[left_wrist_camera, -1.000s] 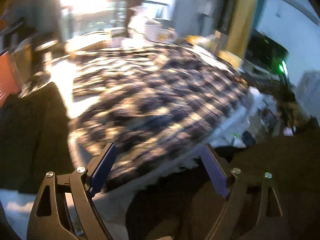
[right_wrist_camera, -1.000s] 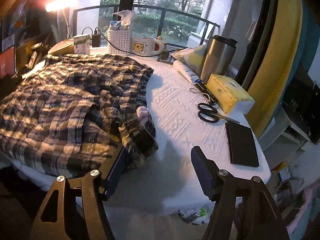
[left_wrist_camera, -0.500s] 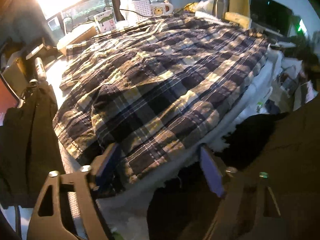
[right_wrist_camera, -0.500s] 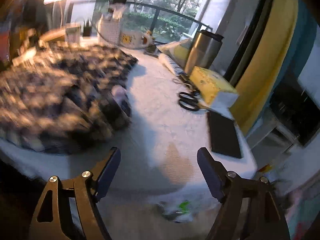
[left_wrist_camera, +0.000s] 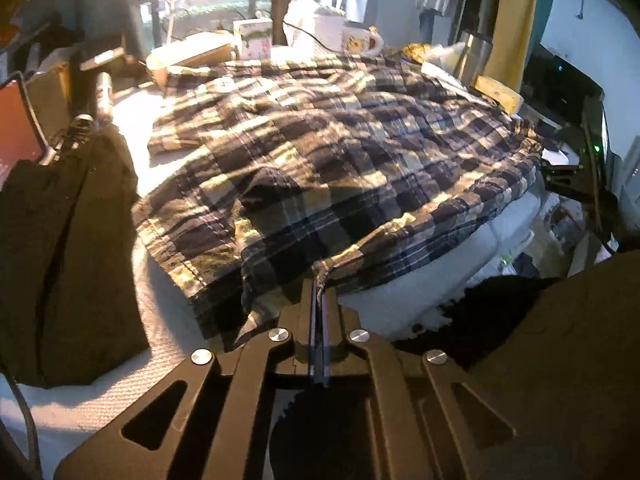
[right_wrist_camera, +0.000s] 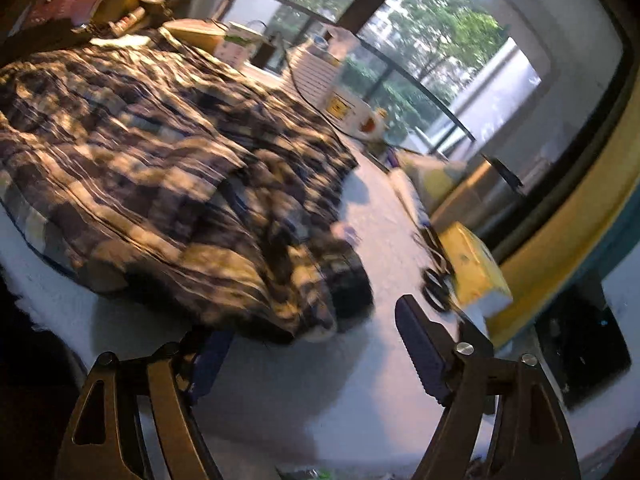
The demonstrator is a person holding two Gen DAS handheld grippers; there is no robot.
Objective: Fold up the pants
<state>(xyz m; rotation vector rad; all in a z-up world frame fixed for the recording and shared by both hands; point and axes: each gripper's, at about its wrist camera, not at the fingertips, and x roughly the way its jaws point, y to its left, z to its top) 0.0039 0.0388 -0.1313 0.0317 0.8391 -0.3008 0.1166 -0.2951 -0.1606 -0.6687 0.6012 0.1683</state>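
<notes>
Plaid pants (left_wrist_camera: 340,152) lie spread over a table under a white cloth (left_wrist_camera: 420,296). My left gripper (left_wrist_camera: 319,292) is shut on the pants' near edge, and a fold of the hem sticks up between its pads. In the right wrist view the pants (right_wrist_camera: 160,160) are blurred, with their bunched near corner just ahead of my right gripper (right_wrist_camera: 316,344). That gripper is tilted and its jaws are closing. Its pads do not press on the cloth.
A dark garment (left_wrist_camera: 68,240) hangs at the table's left side. A mug (left_wrist_camera: 360,42), a steel tumbler (left_wrist_camera: 474,56) and a white basket (right_wrist_camera: 316,76) stand at the back. Scissors (right_wrist_camera: 436,284) and a yellow tissue box (right_wrist_camera: 472,268) lie on the right.
My left gripper sank to the pants' near edge and shut on it. My right gripper rolled, moved in toward the pants' corner, and its jaws narrowed.
</notes>
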